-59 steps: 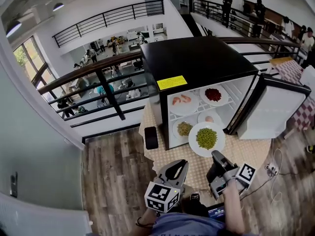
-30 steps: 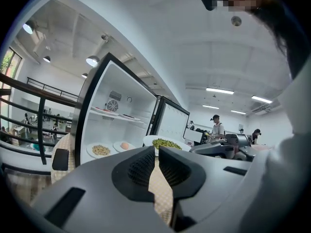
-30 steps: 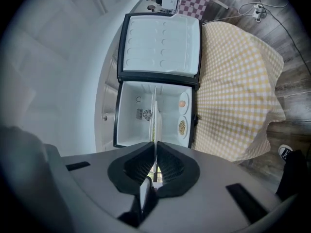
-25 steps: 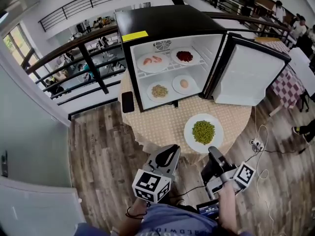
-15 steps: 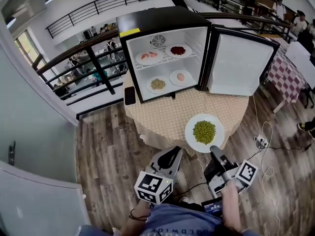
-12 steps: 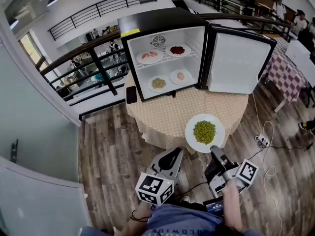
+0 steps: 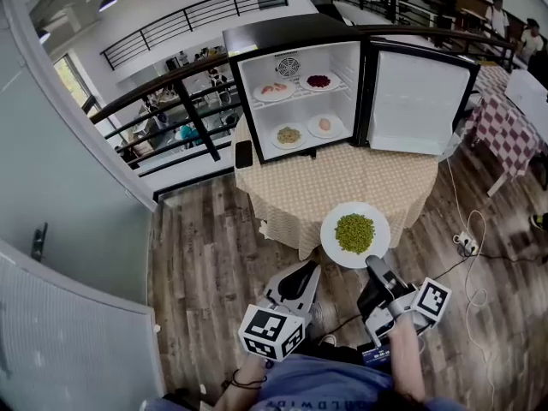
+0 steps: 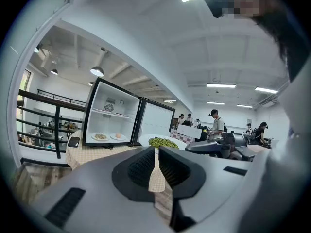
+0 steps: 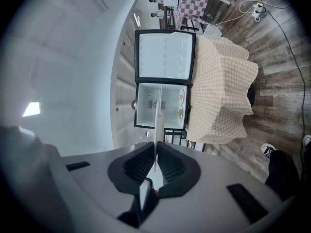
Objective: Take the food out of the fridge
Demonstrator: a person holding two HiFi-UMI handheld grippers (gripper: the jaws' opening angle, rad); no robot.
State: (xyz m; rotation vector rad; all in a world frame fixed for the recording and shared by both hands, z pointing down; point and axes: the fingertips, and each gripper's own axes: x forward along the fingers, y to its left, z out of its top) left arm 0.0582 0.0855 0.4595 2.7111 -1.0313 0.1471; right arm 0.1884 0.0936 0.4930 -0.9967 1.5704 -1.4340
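A white plate of green peas (image 7: 354, 234) hangs at the near edge of the round table (image 7: 342, 178), partly over the floor. My right gripper (image 7: 374, 265) is shut on its near rim; in the right gripper view the plate (image 9: 158, 115) shows edge-on between the pads. My left gripper (image 7: 300, 274) is to the left of the plate, shut with nothing in it. The black fridge (image 7: 282, 34) stands open at the table's far side. It holds a shrimp plate (image 7: 274, 90), a red-food plate (image 7: 318, 81), a yellowish-food plate (image 7: 288, 135) and a plate with one round item (image 7: 324, 125).
The fridge door (image 7: 417, 101) is swung open to the right. A black phone (image 7: 243, 153) lies on the checked cloth left of the fridge. A railing (image 7: 184, 101) runs behind the table. Cables and a power strip (image 7: 467, 242) lie on the wooden floor at right.
Both grippers and the pea plate have drawn back from the fridge, from over the table to its near edge. The fridge now looks smaller and farther away.
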